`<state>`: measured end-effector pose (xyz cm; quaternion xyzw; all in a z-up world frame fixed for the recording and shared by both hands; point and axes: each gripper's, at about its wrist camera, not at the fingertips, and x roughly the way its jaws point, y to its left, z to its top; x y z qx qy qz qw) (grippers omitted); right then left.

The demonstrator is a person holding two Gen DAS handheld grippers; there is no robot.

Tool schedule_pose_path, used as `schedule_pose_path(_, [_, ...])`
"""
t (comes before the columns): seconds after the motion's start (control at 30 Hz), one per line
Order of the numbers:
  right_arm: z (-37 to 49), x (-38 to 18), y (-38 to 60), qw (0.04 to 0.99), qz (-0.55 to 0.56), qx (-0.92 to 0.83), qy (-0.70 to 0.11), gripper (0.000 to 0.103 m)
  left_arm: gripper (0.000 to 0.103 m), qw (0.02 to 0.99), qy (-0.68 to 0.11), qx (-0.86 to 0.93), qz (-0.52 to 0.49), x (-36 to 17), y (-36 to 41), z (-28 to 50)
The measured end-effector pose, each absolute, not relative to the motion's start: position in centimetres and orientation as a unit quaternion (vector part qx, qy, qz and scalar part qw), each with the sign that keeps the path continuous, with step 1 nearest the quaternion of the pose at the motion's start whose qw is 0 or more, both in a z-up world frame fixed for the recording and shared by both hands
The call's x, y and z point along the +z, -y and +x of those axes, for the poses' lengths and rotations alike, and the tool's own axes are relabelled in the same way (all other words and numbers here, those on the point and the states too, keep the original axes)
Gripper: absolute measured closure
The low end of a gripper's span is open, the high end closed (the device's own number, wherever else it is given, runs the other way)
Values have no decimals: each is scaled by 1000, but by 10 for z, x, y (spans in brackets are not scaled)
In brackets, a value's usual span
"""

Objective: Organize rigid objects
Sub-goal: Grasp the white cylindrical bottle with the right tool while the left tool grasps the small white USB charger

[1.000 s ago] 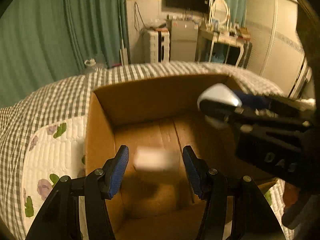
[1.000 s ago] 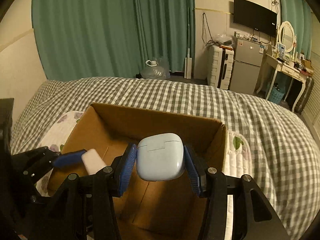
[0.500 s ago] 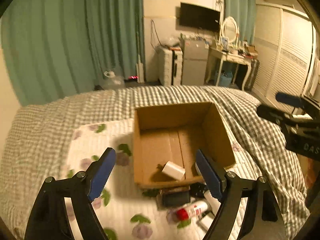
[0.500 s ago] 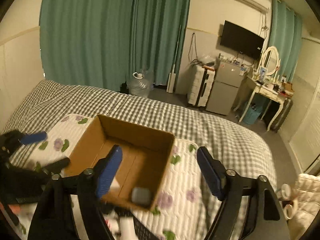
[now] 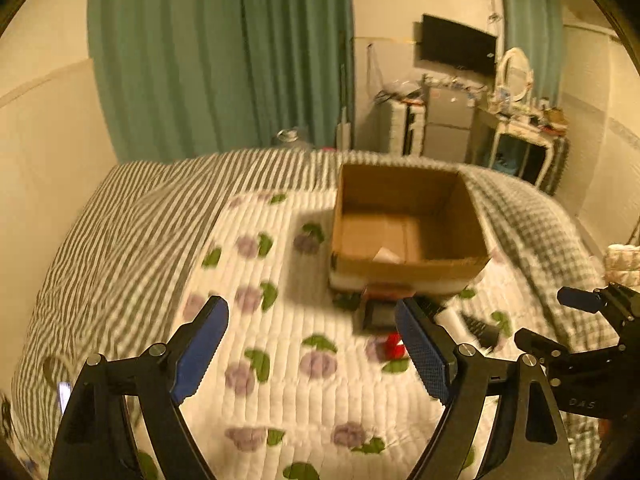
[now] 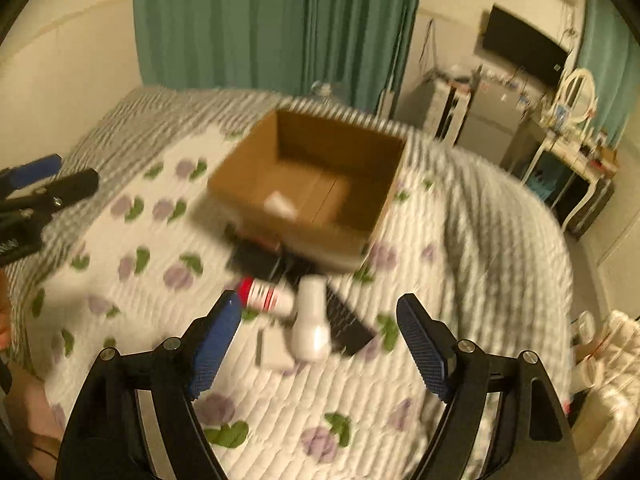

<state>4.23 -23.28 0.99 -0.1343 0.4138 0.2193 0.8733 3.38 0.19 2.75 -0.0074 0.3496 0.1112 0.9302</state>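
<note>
An open cardboard box (image 5: 408, 264) (image 6: 256, 176) stands on the bed with a white object (image 5: 386, 256) (image 6: 280, 205) inside. In front of it lie a red-and-white tube (image 6: 262, 296), a white bottle (image 6: 312, 328), a small white block (image 6: 274, 350), a black remote (image 6: 346, 320) and a black box (image 5: 378, 316) (image 6: 256, 258). My left gripper (image 5: 316, 344) is open and empty, held back above the quilt. My right gripper (image 6: 320, 344) is open and empty above the loose items. Each gripper shows in the other's view, the right (image 5: 560, 320) and the left (image 6: 52, 172).
The bed carries a white floral quilt (image 5: 280, 360) over a grey checked cover (image 5: 120, 240). Green curtains, a wall-mounted TV, a small fridge and a dressing table stand behind the bed. A wall runs along the bed's left side.
Both grippers let go of their objects into the box, opened wide and pulled back and up from it. The views now blur with motion and show the loose items in front.
</note>
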Motion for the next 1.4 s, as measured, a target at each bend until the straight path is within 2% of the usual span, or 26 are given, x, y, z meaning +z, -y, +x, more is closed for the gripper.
schedule_pose_path(0.27, [69,-82,209,837,-183,238,-458,25,15,906,-398,142,-24,-50,19,57])
schedule_pose_path(0.5, [92,-133,204,814,-179,268,-483,45,15,895,-423,139,-25,-81,27,78])
schedule_pose_path(0.57, [94,-134,211,819,-159,274,-479,49,15,892,-429,139,-35,-85,26,82])
schedule_pose_path(0.6, [93,-132,213,821,-166,272,-473,56,15,890,-433,139,-40,-88,26,84])
schedule_pose_path(1.0, [80,-73,276,823,-161,274,-470,57,15,881,-460,92,-65,-90,89,83])
schedule_pose_path(1.3, [80,-85,315,827,-166,246,-478,57,16,857,-499,115,-51,-138,128,98])
schedule_pose_path(1.4, [83,-91,315,826,-167,250,-478,57,19,855,-506,110,-37,-153,137,99])
